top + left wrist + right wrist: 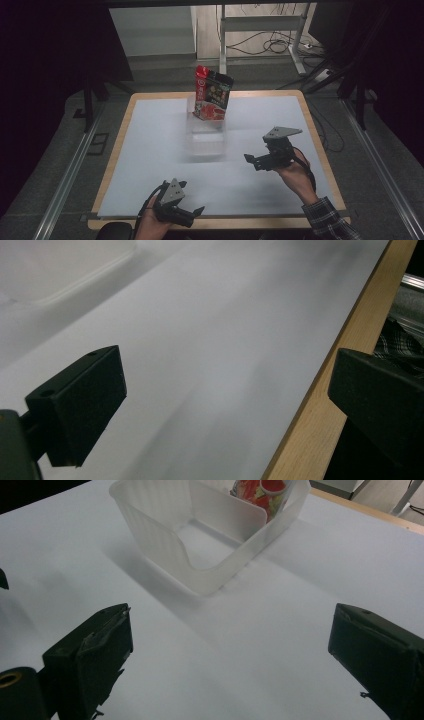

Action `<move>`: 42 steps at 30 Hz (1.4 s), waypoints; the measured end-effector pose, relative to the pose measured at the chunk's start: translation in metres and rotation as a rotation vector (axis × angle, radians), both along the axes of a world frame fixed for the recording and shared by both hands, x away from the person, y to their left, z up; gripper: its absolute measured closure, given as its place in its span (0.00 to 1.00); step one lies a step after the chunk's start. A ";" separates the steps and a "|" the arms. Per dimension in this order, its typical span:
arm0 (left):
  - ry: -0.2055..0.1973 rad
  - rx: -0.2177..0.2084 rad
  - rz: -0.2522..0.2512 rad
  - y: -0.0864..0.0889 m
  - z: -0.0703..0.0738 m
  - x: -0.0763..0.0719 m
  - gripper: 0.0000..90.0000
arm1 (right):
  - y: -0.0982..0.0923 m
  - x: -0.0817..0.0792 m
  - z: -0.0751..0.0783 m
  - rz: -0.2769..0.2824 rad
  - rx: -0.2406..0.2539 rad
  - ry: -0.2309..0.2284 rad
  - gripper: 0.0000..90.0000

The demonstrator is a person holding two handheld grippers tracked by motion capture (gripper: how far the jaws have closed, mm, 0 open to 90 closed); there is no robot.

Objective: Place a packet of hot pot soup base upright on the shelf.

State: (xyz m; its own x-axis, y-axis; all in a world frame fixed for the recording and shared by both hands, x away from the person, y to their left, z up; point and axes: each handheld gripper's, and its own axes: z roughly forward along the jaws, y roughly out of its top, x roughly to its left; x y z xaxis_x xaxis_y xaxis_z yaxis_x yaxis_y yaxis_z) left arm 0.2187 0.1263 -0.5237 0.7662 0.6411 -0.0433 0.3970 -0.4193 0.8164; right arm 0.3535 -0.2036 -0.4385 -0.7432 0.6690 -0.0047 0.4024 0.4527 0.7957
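Note:
A clear plastic bin (205, 146) sits mid-table, open at the top. A red and black snack bag (212, 94) stands upright at its far end. My right gripper (256, 150) hovers to the right of the bin, open and holding nothing. In the right gripper view the gripper (230, 645) faces the bin (165, 547) across bare table, and the bag (260, 490) shows behind the far wall. My left gripper (192, 198) is near the front edge, open and holding nothing. In the left gripper view its jaws (225, 385) stand wide apart over the white surface.
The white table top (150, 150) has a wooden border (310, 405). A corner of the bin (60, 275) appears faintly at the upper left of the left gripper view. Beyond the table stand a desk frame (260, 35) and floor cables (272, 46).

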 end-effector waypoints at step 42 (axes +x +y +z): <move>-0.009 0.018 0.010 0.001 0.000 0.001 0.02 | -0.060 -0.067 -0.012 -0.078 -0.004 -0.019 0.05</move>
